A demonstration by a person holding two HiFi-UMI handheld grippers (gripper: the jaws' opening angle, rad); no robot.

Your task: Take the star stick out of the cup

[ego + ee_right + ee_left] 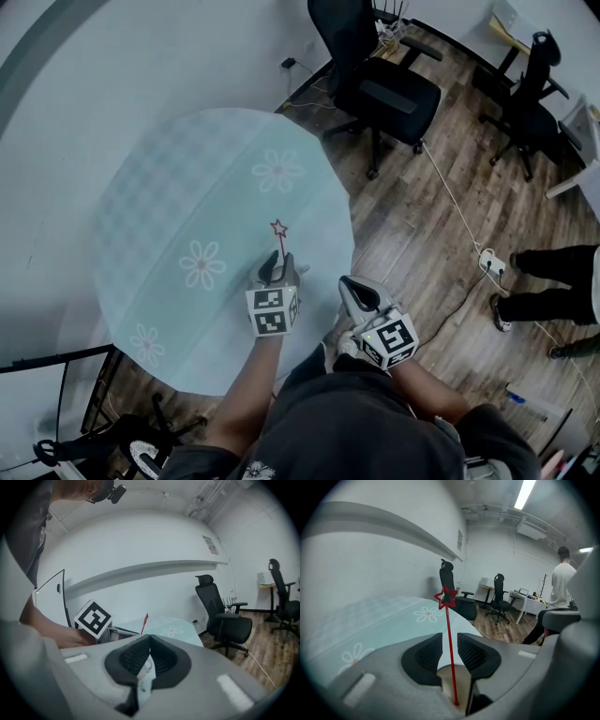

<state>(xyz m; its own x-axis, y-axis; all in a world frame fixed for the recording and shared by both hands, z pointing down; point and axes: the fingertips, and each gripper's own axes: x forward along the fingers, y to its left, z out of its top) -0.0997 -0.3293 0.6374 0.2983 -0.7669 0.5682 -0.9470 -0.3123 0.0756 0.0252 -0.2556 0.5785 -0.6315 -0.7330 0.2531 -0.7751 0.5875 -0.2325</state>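
The red star stick point(279, 234) rises from between my left gripper's point(278, 265) jaws, near the right edge of the round teal table point(178, 206). In the left gripper view the star stick point(449, 634) runs up through the narrow gap of the left gripper point(450, 638) and touches neither pad. Its lower end stands in a tan cup point(451, 684) seen below the jaws. The cup is hidden in the head view. My right gripper point(352, 289) hangs off the table's right edge. The right gripper point(150, 637) is shut with nothing in it.
Black office chairs point(375, 80) point(530, 98) stand on the wood floor beyond the table. A cable and power strip point(489, 262) lie at the right, near a person's legs point(553, 281). A white wall runs along the left.
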